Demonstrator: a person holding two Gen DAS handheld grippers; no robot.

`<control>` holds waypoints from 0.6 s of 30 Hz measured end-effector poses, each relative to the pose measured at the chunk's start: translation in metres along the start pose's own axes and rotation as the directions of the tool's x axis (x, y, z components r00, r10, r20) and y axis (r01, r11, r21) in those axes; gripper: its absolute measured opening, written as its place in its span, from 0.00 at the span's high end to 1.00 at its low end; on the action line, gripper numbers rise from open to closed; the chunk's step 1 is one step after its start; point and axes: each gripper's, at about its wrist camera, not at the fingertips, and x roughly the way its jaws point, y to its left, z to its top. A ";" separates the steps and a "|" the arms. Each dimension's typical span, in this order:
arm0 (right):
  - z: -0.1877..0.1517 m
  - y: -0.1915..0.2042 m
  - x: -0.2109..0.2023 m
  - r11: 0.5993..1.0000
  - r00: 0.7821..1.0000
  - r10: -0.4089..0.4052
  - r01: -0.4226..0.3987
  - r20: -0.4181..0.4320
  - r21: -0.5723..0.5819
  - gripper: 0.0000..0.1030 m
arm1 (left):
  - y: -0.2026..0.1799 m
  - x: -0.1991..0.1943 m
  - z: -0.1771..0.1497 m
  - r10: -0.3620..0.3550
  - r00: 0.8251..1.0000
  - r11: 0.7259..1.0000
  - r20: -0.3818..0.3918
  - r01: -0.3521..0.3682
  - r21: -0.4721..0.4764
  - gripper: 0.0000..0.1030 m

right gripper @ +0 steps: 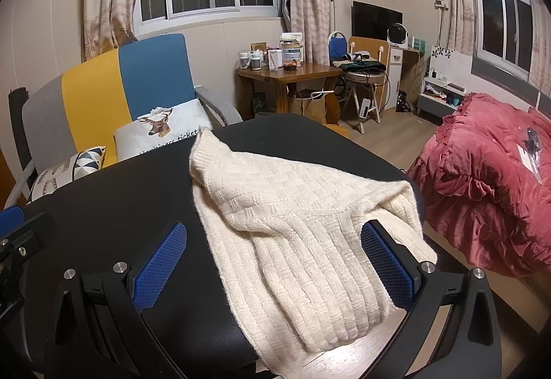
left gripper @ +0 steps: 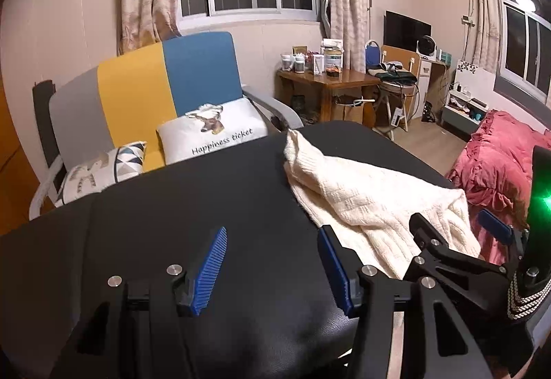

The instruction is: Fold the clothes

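A cream sweater [right gripper: 296,227] drapes over the black table's [right gripper: 137,193] lower-right edge. The right gripper [right gripper: 275,262] straddles it, spread wide; the left gripper [left gripper: 272,265] gapes empty over bare tabletop at centre-left.

A striped armchair [right gripper: 113,83] holds pillows [right gripper: 162,131] near a red quilt [right gripper: 492,179].

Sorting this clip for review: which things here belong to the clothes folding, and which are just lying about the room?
Part of the job:
- cream knit sweater, lying on the black table
- black table
- left gripper, open
- right gripper, open, astride the sweater

Just lying about:
- deer cushion
- armchair
- red quilt
- wooden side table
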 end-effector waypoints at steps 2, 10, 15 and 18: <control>0.000 0.000 0.001 1.000 1.000 -0.003 0.002 -0.004 -0.002 0.00 | 0.000 0.000 -0.002 0.006 1.000 1.000 0.011 -0.006 -0.003 0.45; -0.001 0.002 -0.001 1.000 1.000 -0.012 0.012 0.003 -0.016 0.00 | 0.010 -0.002 -0.006 0.025 1.000 1.000 0.018 -0.025 -0.014 0.45; -0.001 0.006 -0.002 1.000 1.000 -0.011 0.011 0.006 -0.025 0.00 | 0.012 0.003 -0.009 0.037 0.999 0.999 0.005 -0.037 -0.017 0.45; -0.001 0.007 -0.003 1.000 1.000 -0.015 0.016 0.009 -0.027 0.00 | 0.016 0.005 -0.012 0.018 1.000 0.999 -0.009 -0.019 -0.029 0.45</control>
